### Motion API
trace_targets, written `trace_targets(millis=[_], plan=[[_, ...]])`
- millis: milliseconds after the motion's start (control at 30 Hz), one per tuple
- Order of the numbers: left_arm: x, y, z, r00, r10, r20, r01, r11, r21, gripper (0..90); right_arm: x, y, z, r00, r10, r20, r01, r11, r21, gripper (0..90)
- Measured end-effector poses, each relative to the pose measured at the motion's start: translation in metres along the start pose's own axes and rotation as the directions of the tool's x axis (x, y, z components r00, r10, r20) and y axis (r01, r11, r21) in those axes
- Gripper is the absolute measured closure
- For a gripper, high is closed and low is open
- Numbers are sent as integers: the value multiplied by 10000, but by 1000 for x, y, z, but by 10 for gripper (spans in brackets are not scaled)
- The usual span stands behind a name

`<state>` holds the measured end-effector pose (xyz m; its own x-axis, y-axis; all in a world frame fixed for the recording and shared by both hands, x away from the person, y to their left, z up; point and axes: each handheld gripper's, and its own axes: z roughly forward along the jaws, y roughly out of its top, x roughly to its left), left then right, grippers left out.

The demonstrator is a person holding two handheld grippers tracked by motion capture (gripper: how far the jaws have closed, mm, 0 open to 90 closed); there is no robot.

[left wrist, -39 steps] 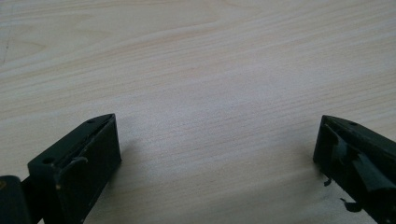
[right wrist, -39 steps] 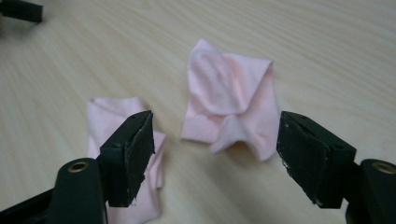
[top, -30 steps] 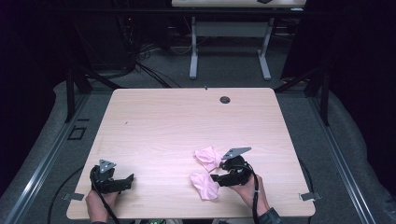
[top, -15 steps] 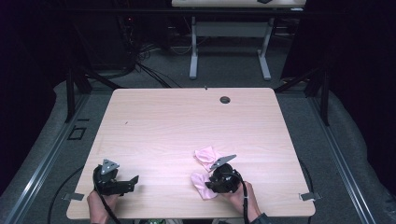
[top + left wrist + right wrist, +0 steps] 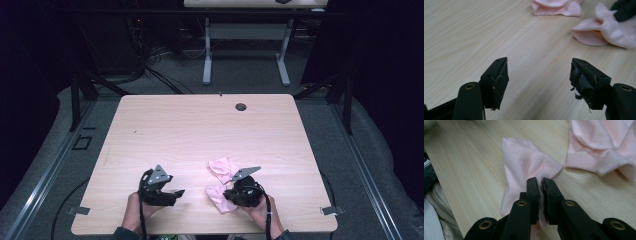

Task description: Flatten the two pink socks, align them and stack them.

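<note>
While two pink cloth pieces lie on the surface, their count stands thus: pink socks, two; tongs, two; hands, two.

Item one, near sock: crumpled, lying toward the near edge of the surface, right of centre. In the right gripper view its long axis runs from the near edge away toward the far sock, and one bunched fold is pinched. In the high view it lies at.

Item two, far sock: lies just beyond the near sock, close beside it; whether they touch cannot be told. It is folded over on itself, its long axis roughly across the surface in the high view. Which end is the toe cannot be told for either sock.

Item three, right tongs: jaws have just been closing and now stand pressed together on the fold of the near sock, cloth showing between the pads. The right hand holds them low at the near edge, forearm entering from below.

Item four, left tongs: jaws have just been closing, still parted with a clear gap and nothing between them, bare wood beneath. They point across the surface toward the socks, well apart from them. The left hand grips them near the near edge.

Item five: a round grommet hole sits near the far edge.
</note>
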<state>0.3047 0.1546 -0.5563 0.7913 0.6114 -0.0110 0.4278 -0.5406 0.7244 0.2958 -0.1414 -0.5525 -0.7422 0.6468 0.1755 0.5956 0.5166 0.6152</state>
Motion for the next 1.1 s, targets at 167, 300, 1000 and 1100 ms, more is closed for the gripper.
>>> trace_targets(millis=[167,300,1000,1100], plan=[[-12,19,25,9882,1106,1060,-1115,9938,27,353,-3,0,-7,10000,-61,15,62,9998,-213,838],[-18,30,38,9710,1549,1821,-1508,9879,-362,380,-3,4,-15,9997,-260,48,261,9991,-325,838],[-31,51,54,9497,1158,2908,-803,9881,-1310,877,1,12,-49,9971,-486,593,557,9907,-1240,841],[-32,56,33,9486,781,3066,-429,9919,-1199,877,9,18,-61,9974,-470,548,551,9859,-1579,843]])
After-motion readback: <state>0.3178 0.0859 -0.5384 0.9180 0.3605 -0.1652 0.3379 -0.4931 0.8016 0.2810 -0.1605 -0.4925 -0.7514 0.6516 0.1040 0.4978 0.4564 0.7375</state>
